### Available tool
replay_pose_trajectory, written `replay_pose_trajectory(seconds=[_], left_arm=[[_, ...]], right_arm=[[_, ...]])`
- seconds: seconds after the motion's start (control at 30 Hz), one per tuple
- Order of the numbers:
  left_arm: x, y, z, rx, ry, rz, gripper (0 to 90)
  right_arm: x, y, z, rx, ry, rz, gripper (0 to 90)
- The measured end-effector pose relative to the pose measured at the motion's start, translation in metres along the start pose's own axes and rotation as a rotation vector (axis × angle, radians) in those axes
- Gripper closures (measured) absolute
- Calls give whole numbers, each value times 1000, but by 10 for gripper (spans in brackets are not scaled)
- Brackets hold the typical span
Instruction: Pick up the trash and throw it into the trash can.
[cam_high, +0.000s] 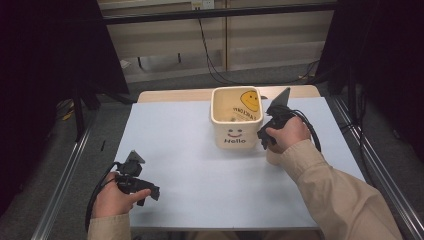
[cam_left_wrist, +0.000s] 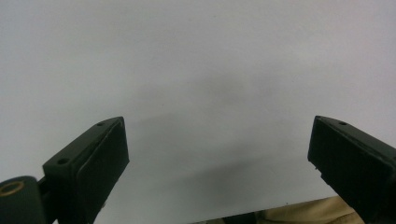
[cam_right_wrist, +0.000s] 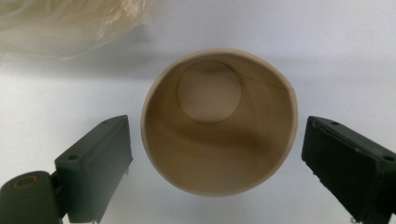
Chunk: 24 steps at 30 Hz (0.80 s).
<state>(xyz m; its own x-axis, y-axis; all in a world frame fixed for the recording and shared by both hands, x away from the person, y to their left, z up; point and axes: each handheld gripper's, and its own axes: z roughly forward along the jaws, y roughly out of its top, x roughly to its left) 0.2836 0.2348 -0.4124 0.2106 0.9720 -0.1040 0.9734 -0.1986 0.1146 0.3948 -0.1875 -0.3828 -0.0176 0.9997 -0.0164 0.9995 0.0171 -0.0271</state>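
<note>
A tan paper cup (cam_right_wrist: 219, 154) stands upright and empty on the pale mat, seen from straight above in the right gripper view. My right gripper (cam_right_wrist: 217, 126) is over it with one jaw on each side of the rim and a thin gap at both, so it is open. In the high view the right gripper (cam_high: 264, 141) points down just right of a cream bin (cam_high: 236, 131), and the cup (cam_high: 273, 157) peeks out under the hand. My left gripper (cam_high: 151, 193) rests near the front left of the mat. In its own view the left gripper (cam_left_wrist: 219, 123) is open with nothing between its jaws.
The cream square bin carries a smiley face and the word "Hello"; small items lie inside it. A pale crinkled translucent surface (cam_right_wrist: 70, 23) sits just beyond the cup. The light mat (cam_high: 200, 165) covers a wooden table (cam_high: 170, 95). Metal rails run along both sides.
</note>
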Motion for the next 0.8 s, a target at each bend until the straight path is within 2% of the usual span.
replay_pose_trajectory(seconds=[0.2, 0.3, 0.37, 0.47, 0.77, 0.8], left_arm=[[2, 1, 0, 9, 4, 12, 50], [0, 1, 1, 7, -1, -5, 50], [1, 1, 1, 9, 1, -1, 50], [1, 1, 1, 3, -7, -2, 50], [1, 1, 0, -7, 6, -1, 50], [1, 1, 0, -4, -5, -5, 50]], right_arm=[[-1, 1, 5, 7, -12, 0, 115], [-1, 1, 8, 14, -12, 4, 123], [0, 1, 10, 17, -19, 4, 142], [-1, 2, 9, 18, -15, 6, 162], [-1, 2, 8, 30, -10, 8, 200], [-1, 2, 8, 33, -8, 9, 202]])
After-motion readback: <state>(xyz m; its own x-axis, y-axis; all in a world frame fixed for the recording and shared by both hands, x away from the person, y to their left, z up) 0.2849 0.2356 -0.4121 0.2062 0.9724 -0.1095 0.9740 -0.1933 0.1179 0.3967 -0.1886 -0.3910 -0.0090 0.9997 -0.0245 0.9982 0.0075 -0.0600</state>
